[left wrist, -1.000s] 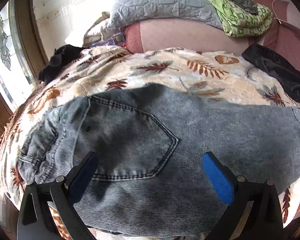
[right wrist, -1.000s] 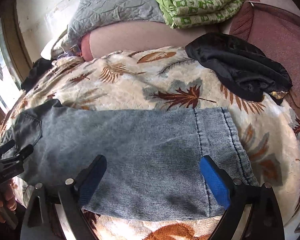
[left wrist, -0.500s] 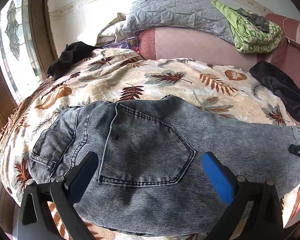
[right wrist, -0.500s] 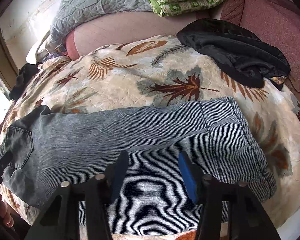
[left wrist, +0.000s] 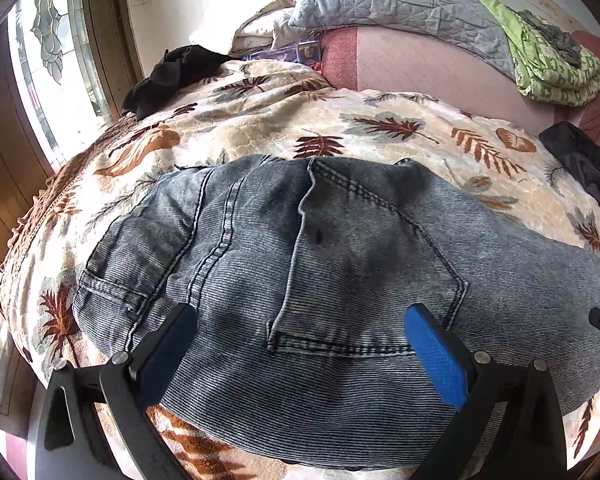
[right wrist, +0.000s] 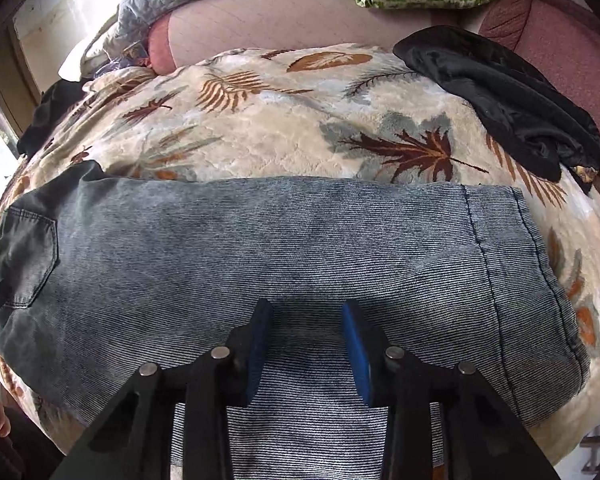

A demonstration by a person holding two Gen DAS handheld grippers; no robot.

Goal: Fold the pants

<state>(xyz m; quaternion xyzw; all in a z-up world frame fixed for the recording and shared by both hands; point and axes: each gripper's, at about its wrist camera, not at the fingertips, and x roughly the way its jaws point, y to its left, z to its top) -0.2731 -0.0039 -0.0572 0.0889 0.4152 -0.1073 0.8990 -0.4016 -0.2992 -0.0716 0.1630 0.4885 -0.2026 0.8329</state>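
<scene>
A: Where were the pants (right wrist: 284,240)?

B: Flat on the leaf-print blanket (right wrist: 284,120), long axis running left to right along the near edge of the bed. Grey-blue washed denim with fine ribbing. They looked folded lengthwise, only one leg's width showing.

A: Which end was where?

B: Waist end under the left gripper (left wrist: 300,344). Back pocket (left wrist: 364,264) faced up, darker than the rest, double-stitched outline, a small dark spot near its top. Belt loop and waistband seams bunched at the far left, some wrinkling there. Hem (right wrist: 540,264) lay at the right end, stitched cuff line visible, a slight ripple just inside it.

A: Left gripper state?

B: Jaws spread wide, straddling the pocket area above the fabric. Nothing pinched between the blue pads (left wrist: 436,360).

A: Right gripper (right wrist: 306,344)?

B: Roughly half open, and it had just been closing. Pointed steeply down at the leg near the front edge, left of the hem. Denim sat in the gap between the pads, but I couldn't tell whether they actually pressed on a fold.

A: Anything else on the bed?

B: Black garment (right wrist: 508,104) on the far right corner, well apart from the pants. Another dark bundle (left wrist: 168,76) at the far left by the window (left wrist: 48,60). Grey quilt (left wrist: 400,4) and green printed cloth (left wrist: 552,68) on the pink headboard (left wrist: 420,64).
</scene>
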